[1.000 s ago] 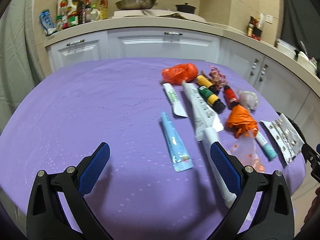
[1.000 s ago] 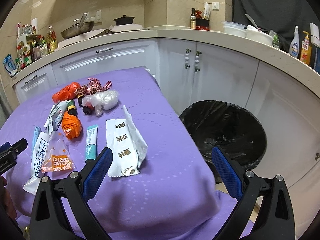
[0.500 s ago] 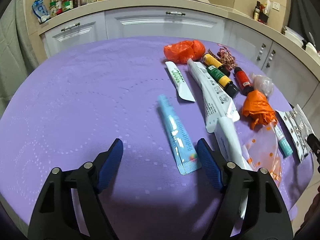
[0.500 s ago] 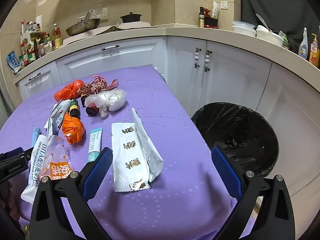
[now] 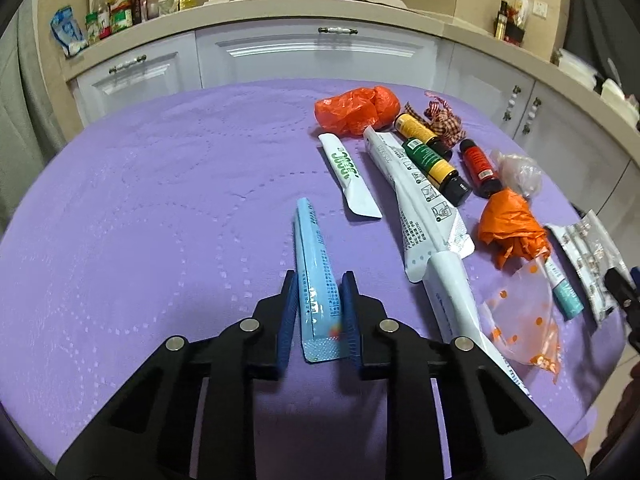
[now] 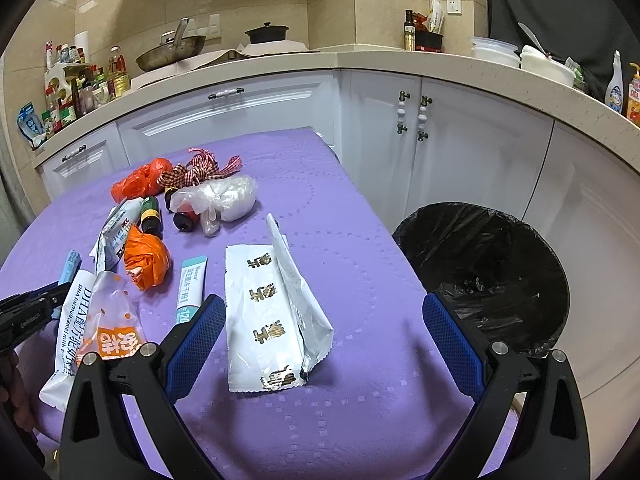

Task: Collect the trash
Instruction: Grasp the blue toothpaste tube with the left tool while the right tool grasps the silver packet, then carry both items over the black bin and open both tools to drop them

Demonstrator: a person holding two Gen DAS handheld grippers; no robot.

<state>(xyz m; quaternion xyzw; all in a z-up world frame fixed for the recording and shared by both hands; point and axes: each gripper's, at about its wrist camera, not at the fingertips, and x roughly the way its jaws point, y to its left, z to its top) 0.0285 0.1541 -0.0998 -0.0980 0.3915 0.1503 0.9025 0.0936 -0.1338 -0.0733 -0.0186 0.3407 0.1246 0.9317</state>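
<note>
left hand-held gripper (image 5: 319, 312) jaws just closed from wide onto light blue sachet (image 5: 314, 276) on purple bench (image 5: 160, 208), right hand-held gripper (image 6: 324, 344) wide, nothing between, same as before

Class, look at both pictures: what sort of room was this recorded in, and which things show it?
Most likely a home kitchen: a frying pan and pot sit on the counter, oil and sauce bottles crowd one end, with white cabinets below.
</note>
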